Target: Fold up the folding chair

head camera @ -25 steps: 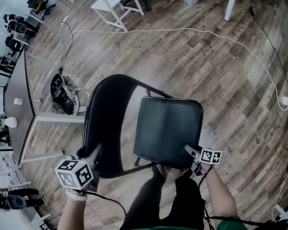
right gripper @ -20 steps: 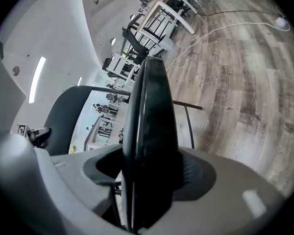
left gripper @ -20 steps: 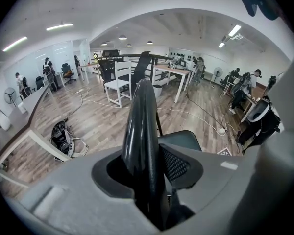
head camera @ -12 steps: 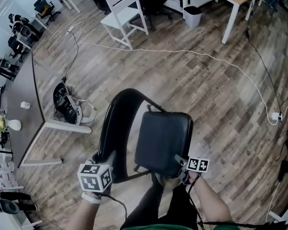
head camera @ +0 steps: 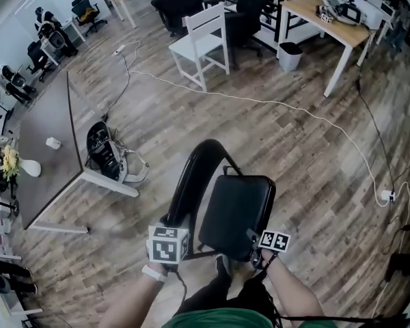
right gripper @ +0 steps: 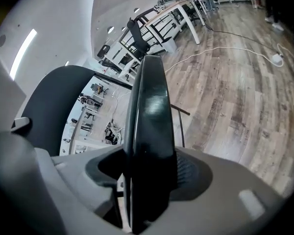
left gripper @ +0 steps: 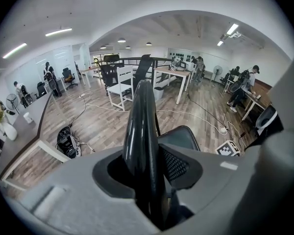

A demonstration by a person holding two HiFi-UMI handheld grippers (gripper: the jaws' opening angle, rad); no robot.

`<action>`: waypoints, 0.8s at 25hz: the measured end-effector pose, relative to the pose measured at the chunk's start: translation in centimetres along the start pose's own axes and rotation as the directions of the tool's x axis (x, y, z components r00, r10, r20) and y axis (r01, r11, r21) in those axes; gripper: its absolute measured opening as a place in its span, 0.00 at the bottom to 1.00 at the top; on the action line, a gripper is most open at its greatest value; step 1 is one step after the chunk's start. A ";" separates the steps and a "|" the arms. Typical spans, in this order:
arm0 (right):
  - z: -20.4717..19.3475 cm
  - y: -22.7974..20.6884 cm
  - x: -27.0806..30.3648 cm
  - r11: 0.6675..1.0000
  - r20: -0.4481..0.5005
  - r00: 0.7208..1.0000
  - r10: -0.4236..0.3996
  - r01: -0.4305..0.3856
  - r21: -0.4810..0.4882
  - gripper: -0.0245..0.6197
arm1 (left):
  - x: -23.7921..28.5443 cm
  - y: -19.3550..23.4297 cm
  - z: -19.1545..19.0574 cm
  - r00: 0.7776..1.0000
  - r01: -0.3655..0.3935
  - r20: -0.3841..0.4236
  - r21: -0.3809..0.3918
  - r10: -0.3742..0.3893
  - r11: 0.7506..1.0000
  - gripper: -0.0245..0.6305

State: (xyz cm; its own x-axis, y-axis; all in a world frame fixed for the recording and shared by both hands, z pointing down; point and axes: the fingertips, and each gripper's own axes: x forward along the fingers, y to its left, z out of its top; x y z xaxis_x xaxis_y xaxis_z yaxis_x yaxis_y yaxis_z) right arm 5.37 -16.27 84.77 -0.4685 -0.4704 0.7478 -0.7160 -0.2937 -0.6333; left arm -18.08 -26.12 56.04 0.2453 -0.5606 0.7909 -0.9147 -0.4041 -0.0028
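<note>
Left claw (head camera: 169, 220) clamped on backrest frame (head camera: 190, 176), right claw (head camera: 253, 238) just tightened on seat (head camera: 236, 210) near edge; seat found right of frame.

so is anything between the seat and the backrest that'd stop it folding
Nothing visible: only floor shows in the gap. The left gripper, on the backrest, and the right gripper, on the seat, have just been closing their jaws.
</note>
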 end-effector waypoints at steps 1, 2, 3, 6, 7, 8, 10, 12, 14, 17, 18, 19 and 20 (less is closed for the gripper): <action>-0.1 0.8 0.0 1.000 0.000 1.000 -0.024 0.024 -0.004 0.45 | -0.3 0.2 0.1 1.000 -0.001 -0.001 0.002 0.001 1.000 0.27; -0.2 1.7 0.1 0.999 0.000 0.999 -0.048 0.048 -0.009 0.45 | -0.5 0.5 0.2 1.000 -0.004 -0.002 0.005 0.004 1.000 0.27; -0.3 2.5 0.2 0.997 0.000 0.997 -0.071 0.071 -0.015 0.45 | -0.8 0.7 0.3 1.000 -0.008 -0.001 0.008 0.008 1.000 0.27; -0.4 4.8 0.6 0.992 0.003 0.992 -0.123 0.123 -0.034 0.45 | -1.4 1.6 0.5 1.000 -0.025 0.004 0.018 0.025 1.000 0.27; -0.5 5.4 0.7 0.990 0.003 0.990 -0.138 0.138 -0.038 0.45 | -1.5 1.8 0.5 1.000 -0.028 0.004 0.021 0.028 0.999 0.27; -0.6 5.9 0.8 0.988 0.004 0.988 -0.152 0.152 -0.042 0.45 | -1.6 2.1 0.4 1.000 -0.028 0.003 0.022 0.028 0.999 0.27; -0.6 7.2 0.9 0.983 0.007 0.984 -0.177 0.178 -0.049 0.45 | -1.8 2.4 0.5 1.000 -0.026 0.004 0.022 0.026 0.999 0.27; -0.7 8.7 1.1 0.980 0.011 0.982 -0.189 0.189 -0.055 0.45 | -2.2 2.8 0.8 1.000 -0.028 0.011 0.025 0.027 0.999 0.27; -1.1 10.5 1.3 0.983 0.011 0.985 -0.174 0.174 -0.053 0.45 | -2.8 3.1 0.9 0.999 -0.029 0.016 0.027 0.029 0.999 0.27; -1.2 13.6 1.7 0.992 0.011 0.993 -0.121 0.122 -0.042 0.42 | -3.6 3.1 1.2 0.999 -0.029 0.020 0.028 0.028 0.999 0.26; -1.1 14.5 1.8 0.994 0.012 0.994 -0.105 0.106 -0.040 0.41 | -3.8 3.0 1.4 0.999 -0.028 0.021 0.027 0.027 0.999 0.26; -1.1 15.2 1.9 0.995 0.013 0.996 -0.093 0.093 -0.038 0.40 | -3.9 2.8 1.6 0.999 -0.026 0.023 0.027 0.026 0.999 0.25; -1.0 15.9 1.9 0.996 0.013 0.996 -0.085 0.085 -0.037 0.40 | -4.0 2.5 1.8 0.999 -0.025 0.027 0.026 0.024 0.999 0.25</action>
State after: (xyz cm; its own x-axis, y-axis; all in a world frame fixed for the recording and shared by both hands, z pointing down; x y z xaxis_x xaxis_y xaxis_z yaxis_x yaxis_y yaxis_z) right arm -7.42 -21.00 76.38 -0.3994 -0.4542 0.7963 -0.7719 -0.3021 -0.5594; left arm -20.82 -26.17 51.75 0.2318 -0.5891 0.7741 -0.9118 -0.4088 -0.0380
